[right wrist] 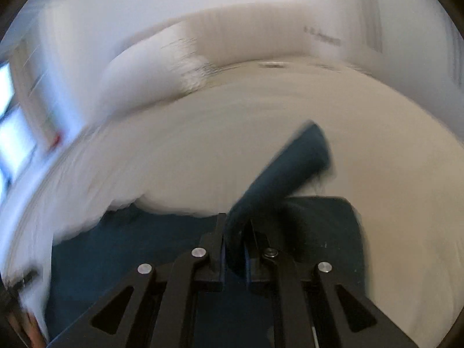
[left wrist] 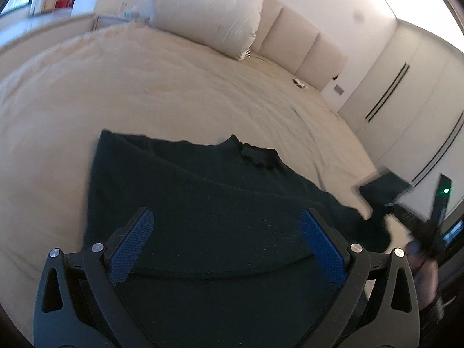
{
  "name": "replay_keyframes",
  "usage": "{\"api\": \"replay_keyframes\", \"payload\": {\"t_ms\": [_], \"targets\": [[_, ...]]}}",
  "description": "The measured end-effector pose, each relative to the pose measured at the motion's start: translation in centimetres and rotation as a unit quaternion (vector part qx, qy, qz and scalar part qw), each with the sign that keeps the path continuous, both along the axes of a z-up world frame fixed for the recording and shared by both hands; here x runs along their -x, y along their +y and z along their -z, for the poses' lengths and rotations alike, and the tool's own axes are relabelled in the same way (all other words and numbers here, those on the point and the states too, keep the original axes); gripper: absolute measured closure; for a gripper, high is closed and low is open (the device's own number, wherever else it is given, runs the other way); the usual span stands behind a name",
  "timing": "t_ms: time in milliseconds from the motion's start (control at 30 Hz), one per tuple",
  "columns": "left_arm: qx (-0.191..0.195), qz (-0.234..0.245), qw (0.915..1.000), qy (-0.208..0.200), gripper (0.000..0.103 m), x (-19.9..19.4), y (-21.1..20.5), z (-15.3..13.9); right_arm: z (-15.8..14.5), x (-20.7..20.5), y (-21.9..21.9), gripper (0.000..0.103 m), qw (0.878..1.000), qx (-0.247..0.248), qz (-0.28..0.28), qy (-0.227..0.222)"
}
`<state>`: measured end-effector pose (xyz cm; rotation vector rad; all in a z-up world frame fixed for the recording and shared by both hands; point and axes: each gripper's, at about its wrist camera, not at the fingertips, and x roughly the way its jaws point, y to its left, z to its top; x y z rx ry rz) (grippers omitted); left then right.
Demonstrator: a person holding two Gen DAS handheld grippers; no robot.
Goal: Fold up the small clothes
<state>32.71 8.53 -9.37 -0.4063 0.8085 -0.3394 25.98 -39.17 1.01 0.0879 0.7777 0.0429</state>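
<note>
Two grippers: left gripper [left wrist: 227, 233] spread wide above dark shirt [left wrist: 203, 203] lying flat on bed [left wrist: 145, 87], collar toward pillow [left wrist: 208, 14]. Right gripper [right wrist: 235, 242] pinching sleeve [right wrist: 290, 168], lifted, blurred. No readable writing.

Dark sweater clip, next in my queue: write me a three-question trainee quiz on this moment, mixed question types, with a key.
1. True or false: the left gripper is clamped on the dark sweater.
2. Which part does the right gripper hold? A) collar B) sleeve C) hem
3. Fill in: the sweater lies on a beige ____.

Key:
1. False; its blue pads stand wide apart above the cloth.
2. B, the sleeve, lifted off the bed.
3. Bed.
</note>
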Motion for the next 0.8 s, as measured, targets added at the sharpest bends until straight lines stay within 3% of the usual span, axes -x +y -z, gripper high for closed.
{"api": "replay_keyframes", "payload": {"t_ms": [67, 133, 333, 400, 467, 567, 667, 733, 800], "targets": [[0.035, 0.01, 0.9991, 0.023, 0.0, -0.5, 0.7, 0.9, 2.0, -0.9, 5.6, 0.093, 0.998, 0.024, -0.06, 0.016], [0.055, 0.018, 0.9973, 0.045, 0.0, -1.1, 0.9, 1.8, 4.3, -1.5, 8.5, 0.093, 0.995, 0.029, -0.079, 0.044], [0.122, 0.051, 0.9842, 0.117, 0.0, -4.1, -0.1, 4.9, 7.6, -1.4, 9.3, 0.085, 0.992, 0.026, -0.094, 0.074], [0.141, 0.061, 0.9788, 0.136, 0.0, -5.0, -1.0, 5.5, 7.7, -0.4, 8.0, 0.058, 0.992, -0.01, -0.1, 0.078], [0.141, 0.074, 0.9758, 0.15, 0.0, -5.9, -2.2, 6.0, 7.2, -0.2, 7.0, 0.04, 0.992, -0.045, -0.091, 0.075], [0.112, 0.084, 0.9748, 0.173, 0.0, -7.4, -4.3, 6.7, 6.6, 2.4, 5.0, 0.038, 0.99, -0.101, -0.073, 0.065], [0.09, 0.079, 0.9753, 0.186, 0.002, -8.7, -5.7, 7.2, 6.7, 3.5, 1.8, 0.038, 0.98, -0.179, -0.045, 0.073], [0.079, 0.074, 0.9752, 0.193, 0.002, -8.8, -6.4, 7.2, 7.3, 4.6, -0.9, 0.038, 0.966, -0.245, -0.016, 0.081], [0.063, 0.077, 0.9759, 0.194, 0.011, -8.5, -7.2, 6.9, 8.0, 5.7, -3.4, 0.038, 0.948, -0.307, 0.014, 0.078]]}}
